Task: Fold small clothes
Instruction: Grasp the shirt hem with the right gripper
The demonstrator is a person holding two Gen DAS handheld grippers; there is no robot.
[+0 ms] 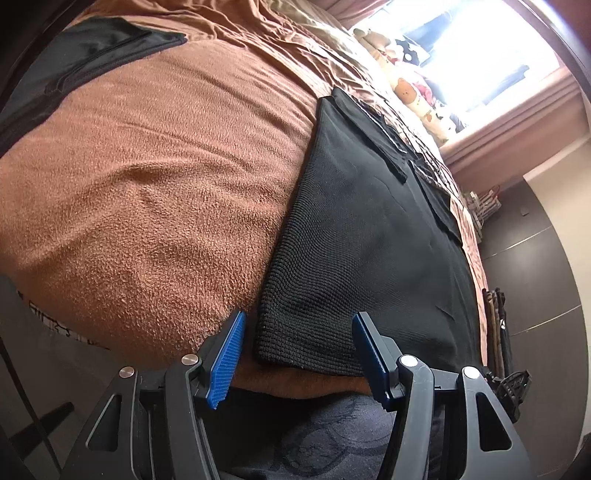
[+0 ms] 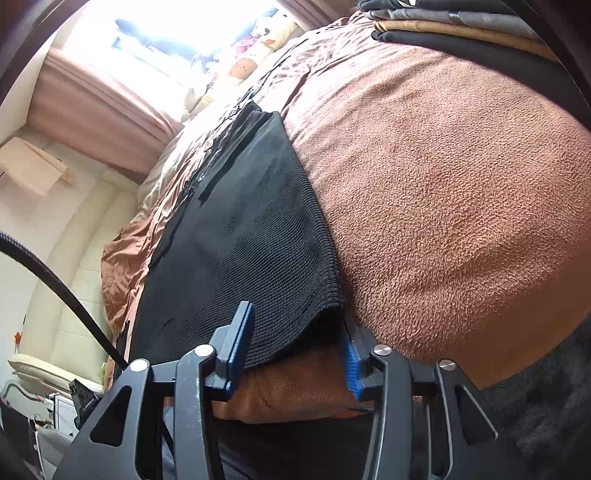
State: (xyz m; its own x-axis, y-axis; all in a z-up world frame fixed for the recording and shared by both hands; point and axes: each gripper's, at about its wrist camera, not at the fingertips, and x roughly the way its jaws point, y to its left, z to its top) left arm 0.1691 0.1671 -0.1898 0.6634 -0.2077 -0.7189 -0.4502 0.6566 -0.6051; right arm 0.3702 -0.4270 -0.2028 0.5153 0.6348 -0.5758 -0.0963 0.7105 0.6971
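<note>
Both wrist views skim low over the bed (image 1: 147, 184) (shared black garment (image 1: 351, 240))

A knit garment (image 1: 354, 236) lies flat on the bed (image 1: 147, 192), its near hem at the bed's edge. The left hand-held gripper (image 1: 297, 354) sits at the hem's left corner, the right hand-held gripper (image 2: 297, 349) at its right corner. Beyond the right hand-held gripper, to its right, folded clothes (image 2: 443, 22) are stacked on the bed.

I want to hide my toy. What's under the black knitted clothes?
The black knitted garment lies flat on the brown fleece blanket. Whatever is beneath its middle is covered and can't be seen.
</note>
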